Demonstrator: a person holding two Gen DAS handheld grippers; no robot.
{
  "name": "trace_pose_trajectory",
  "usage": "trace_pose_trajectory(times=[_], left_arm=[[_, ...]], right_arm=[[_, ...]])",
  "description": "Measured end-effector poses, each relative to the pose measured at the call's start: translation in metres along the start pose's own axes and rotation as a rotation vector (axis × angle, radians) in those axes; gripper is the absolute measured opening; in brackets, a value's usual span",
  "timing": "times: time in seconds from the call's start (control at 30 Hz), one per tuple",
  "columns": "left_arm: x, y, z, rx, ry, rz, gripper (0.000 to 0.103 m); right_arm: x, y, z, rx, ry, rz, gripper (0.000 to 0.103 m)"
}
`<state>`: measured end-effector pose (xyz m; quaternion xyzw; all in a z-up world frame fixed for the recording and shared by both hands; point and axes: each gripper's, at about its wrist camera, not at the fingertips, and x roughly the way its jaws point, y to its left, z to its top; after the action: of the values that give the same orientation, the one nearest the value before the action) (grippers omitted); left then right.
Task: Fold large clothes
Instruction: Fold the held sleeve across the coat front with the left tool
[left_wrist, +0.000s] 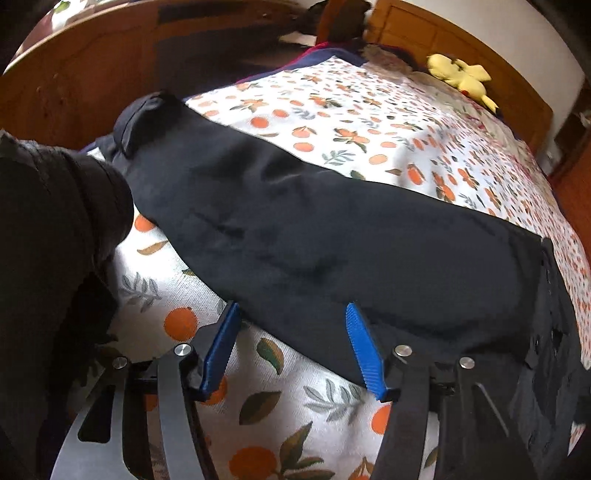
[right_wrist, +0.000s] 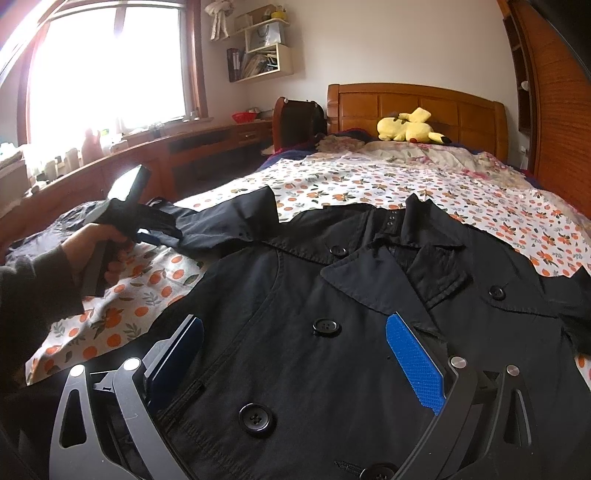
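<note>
The coat (right_wrist: 295, 302) is big, soft and floppy. My left tool (left_wrist: 291, 332) is spread over the sleeve (left_wrist: 295, 229) near the bed's (left_wrist: 332, 122) edge, pinching nothing. My right tool (right_wrist: 295, 354) is spread too.

Dark coat sleeve (left_wrist: 314, 236) across orange-print bedsheet (left_wrist: 369, 122)

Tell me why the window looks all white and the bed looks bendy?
Right wrist view: the window is washed out by bright daylight, hiding whatever is outside. Left wrist view: the fisheye lens curves the bed, and the black coat sleeve looks slightly smeared and soft.
</note>
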<state>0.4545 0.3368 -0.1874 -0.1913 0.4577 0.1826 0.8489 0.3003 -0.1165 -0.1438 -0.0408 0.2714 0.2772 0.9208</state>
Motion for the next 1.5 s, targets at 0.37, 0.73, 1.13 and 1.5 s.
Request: trace_pose_trajectory(times=[0.37, 0.73, 1.13, 1.5], left_arm=[[-0.037, -0.048, 0.006, 0.138, -0.115, 0.02, 0.001], [-0.158, -0.167, -0.036, 0.383, -0.282, -0.126, 0.002], [-0.183, -0.222, -0.129, 0.533, -0.269, -0.183, 0.006], [-0.21, -0.18, -0.169, 0.562, -0.319, -0.176, 0.06]], right_arm=[[-0.01, -0.005, 0.001, 0.007, -0.001, -0.011, 0.096], [-0.062, -0.04, 0.006, 0.044, -0.071, -0.075, 0.096], [-0.091, -0.062, 0.012, 0.071, -0.118, -0.101, 0.096], [-0.082, -0.049, 0.019, 0.053, -0.121, -0.07, 0.096]])
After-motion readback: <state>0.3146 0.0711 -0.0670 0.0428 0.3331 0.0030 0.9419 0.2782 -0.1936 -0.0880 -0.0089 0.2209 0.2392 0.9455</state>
